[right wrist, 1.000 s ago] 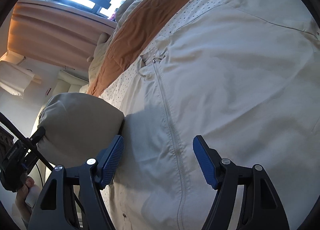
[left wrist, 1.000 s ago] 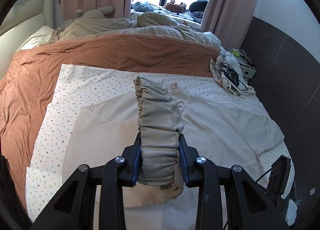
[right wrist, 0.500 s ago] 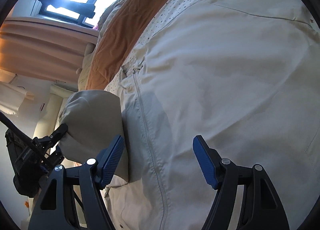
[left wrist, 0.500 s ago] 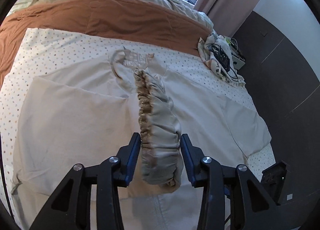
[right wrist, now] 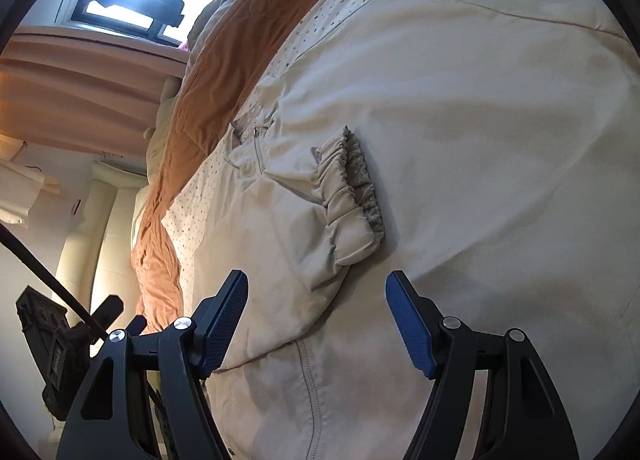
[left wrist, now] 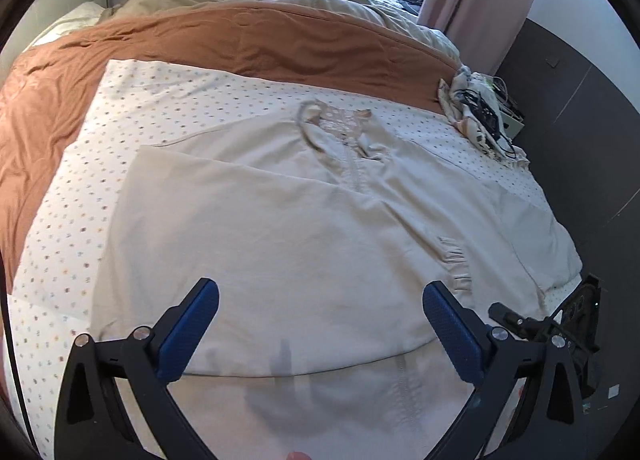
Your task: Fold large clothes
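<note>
The left gripper (left wrist: 320,320) has just opened its jaws wide, empty now; the sleeve cuff (right wrist: 352,196) it held lies folded across the beige jacket (left wrist: 280,228) mid-bed. The right gripper (right wrist: 316,324) hovers, jaws apart, empty.

jacket (left wrist: 320,228): beige, zipped, flat on bed | sleeve (right wrist: 320,220): folded across front | cuff (right wrist: 352,196): gathered, lying on chest

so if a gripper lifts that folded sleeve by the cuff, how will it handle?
Probably floppy: the sleeve lies flat and creased across the jacket. Likely light, thin fabric. The gathered elastic cuff looks bunched and thicker, so it should offer grip, though the fold may fall open.
</note>
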Demonstrator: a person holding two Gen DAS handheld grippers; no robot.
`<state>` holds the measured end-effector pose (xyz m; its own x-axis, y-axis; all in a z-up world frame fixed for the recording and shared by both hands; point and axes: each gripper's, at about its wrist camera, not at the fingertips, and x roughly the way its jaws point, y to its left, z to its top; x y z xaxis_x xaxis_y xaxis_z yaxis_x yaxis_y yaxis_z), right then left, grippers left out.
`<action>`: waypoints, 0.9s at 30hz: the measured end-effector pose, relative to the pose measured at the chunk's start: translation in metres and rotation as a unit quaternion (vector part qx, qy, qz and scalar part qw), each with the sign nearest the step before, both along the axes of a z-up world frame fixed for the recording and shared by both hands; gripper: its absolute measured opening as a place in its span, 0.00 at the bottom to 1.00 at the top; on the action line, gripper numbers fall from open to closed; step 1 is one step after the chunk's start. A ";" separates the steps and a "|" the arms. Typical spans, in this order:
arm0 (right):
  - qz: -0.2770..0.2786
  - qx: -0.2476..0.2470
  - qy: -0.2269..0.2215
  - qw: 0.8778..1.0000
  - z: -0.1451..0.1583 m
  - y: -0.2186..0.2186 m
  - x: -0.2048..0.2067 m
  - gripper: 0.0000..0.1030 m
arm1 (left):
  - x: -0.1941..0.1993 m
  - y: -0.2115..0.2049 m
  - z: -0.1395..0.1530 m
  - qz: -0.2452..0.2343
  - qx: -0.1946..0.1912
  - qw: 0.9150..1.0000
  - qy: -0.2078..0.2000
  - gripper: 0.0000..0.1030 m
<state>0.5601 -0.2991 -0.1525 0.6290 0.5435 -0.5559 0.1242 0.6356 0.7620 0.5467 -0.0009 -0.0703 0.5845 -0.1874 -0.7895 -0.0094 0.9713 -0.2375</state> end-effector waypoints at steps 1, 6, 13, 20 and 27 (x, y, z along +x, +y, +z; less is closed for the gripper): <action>0.001 0.000 0.001 1.000 -0.001 0.002 0.004 0.68 | -0.005 0.012 -0.001 0.007 0.006 1.000 0.001 1.00; 0.001 -0.004 0.002 1.000 -0.007 0.008 0.017 0.68 | -0.029 0.068 -0.012 0.042 0.032 0.999 0.010 1.00; -0.008 -0.017 0.007 1.000 -0.016 0.019 0.022 0.41 | -0.053 0.120 -0.042 0.075 0.064 0.995 0.036 0.82; -0.017 -0.026 0.008 0.999 -0.027 0.019 0.029 0.16 | -0.061 0.152 -0.097 0.099 0.079 0.987 0.101 0.61; -0.023 -0.022 -0.013 0.999 -0.032 0.022 0.039 0.15 | -0.060 0.179 -0.127 0.140 0.115 0.974 0.135 0.49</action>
<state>0.5994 -0.2772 -0.1842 0.6669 0.4901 -0.5613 0.1340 0.6621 0.7373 0.4866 0.1785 -0.1973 0.3515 0.1500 -0.9241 -0.3136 0.9489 0.0347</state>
